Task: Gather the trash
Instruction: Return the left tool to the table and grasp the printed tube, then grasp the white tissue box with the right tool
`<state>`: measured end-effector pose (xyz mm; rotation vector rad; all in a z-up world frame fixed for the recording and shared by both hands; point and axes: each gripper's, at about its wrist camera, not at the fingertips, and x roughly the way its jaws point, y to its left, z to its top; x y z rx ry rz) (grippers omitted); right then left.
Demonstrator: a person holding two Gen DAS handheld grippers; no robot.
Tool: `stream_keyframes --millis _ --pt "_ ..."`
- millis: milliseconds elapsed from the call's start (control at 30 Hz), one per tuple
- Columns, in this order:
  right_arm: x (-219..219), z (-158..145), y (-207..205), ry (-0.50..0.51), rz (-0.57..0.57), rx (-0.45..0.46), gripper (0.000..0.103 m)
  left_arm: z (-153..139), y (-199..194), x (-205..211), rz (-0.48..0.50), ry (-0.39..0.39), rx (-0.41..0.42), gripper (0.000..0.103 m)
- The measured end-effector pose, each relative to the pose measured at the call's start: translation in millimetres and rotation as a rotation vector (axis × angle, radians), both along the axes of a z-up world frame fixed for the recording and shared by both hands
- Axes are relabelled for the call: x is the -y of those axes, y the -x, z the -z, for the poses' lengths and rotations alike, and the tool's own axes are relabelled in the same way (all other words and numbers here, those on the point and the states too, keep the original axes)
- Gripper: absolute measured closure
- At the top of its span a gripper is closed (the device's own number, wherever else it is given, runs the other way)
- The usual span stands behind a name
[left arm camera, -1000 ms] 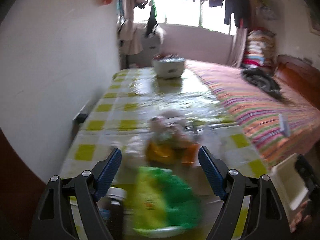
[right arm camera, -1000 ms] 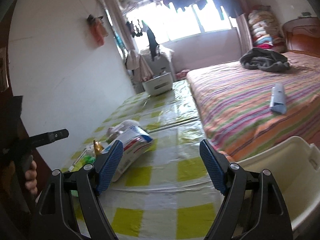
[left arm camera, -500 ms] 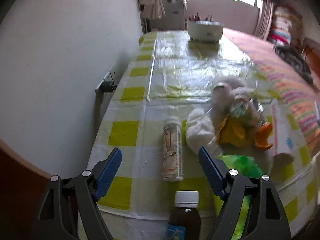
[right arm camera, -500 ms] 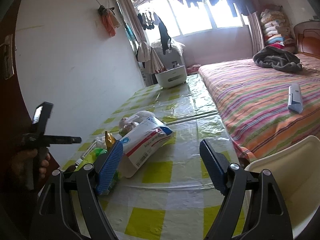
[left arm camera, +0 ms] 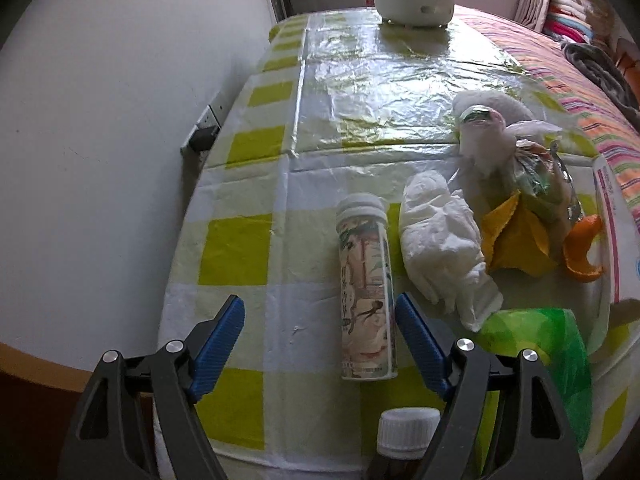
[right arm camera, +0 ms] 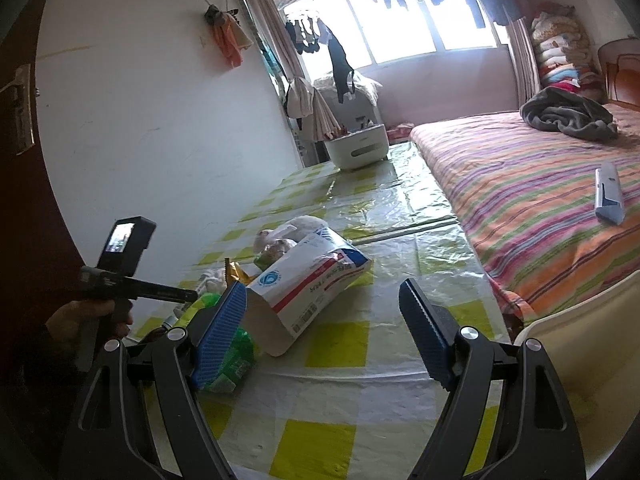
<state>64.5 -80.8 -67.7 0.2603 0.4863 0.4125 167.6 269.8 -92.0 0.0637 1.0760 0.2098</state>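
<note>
Yellow-and-white checked plastic covers the table (left arm camera: 256, 248), which stands against a white wall with a striped bed (right arm camera: 532, 184) along its other side. Trash lies clustered near the table's front end: a capped bottle (left arm camera: 366, 292) on its side, a crumpled tissue (left arm camera: 440, 248) just beside it, then a yellow wrapper (left arm camera: 516, 244), orange peel (left arm camera: 584, 248), a green bag (left arm camera: 548, 340) and a white paper bag (right arm camera: 308, 280). A brown bottle with a white cap (left arm camera: 408, 432) stands at the near edge.

Pointing steeply down, the left tool (left arm camera: 320, 332) has its jaws wide but closing; the lying bottle sits just inside its right pad, not visibly pressed. The right tool (right arm camera: 322, 322) hangs lower-angled over the table, jaws apart and holding nothing, its left pad in front of the green bag. A white bin (right arm camera: 580, 344) sits at the right.
</note>
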Motion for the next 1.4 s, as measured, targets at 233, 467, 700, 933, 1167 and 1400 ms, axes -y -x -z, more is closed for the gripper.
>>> stream_keyframes --millis 233,467,700,933,1167,1400 --pt "0.8 1.6 -6.8 -0.022 -0.006 -0.021 0.025 12.9 -10.3 -6.6 -0.019 0.011 -0.045 0.051" --pt "-16.7 -0.8 -31.3 0.005 -0.036 -0.066 0.025 13.1 -9.5 3.2 0.009 0.014 -0.028 0.072" --pt "-36.9 13.6 -64.3 -0.043 -0.06 -0.208 0.025 -9.3 1.9 5.1 -0.008 0.026 0.072 0.075" --pt "-64.3 18.6 -80.6 -0.031 0.02 -0.288 0.018 -43.9 21.1 6.3 -0.033 0.059 0.204 0.075" --pt "-101.5 17.6 -98.8 0.082 0.169 -0.35 0.012 -51.2 28.9 17.1 0.0 0.068 0.225 0.075" --pt "-117.5 51.1 -120.1 0.151 0.218 -0.444 0.012 -54.7 37.0 18.7 0.014 0.072 0.25 0.075"
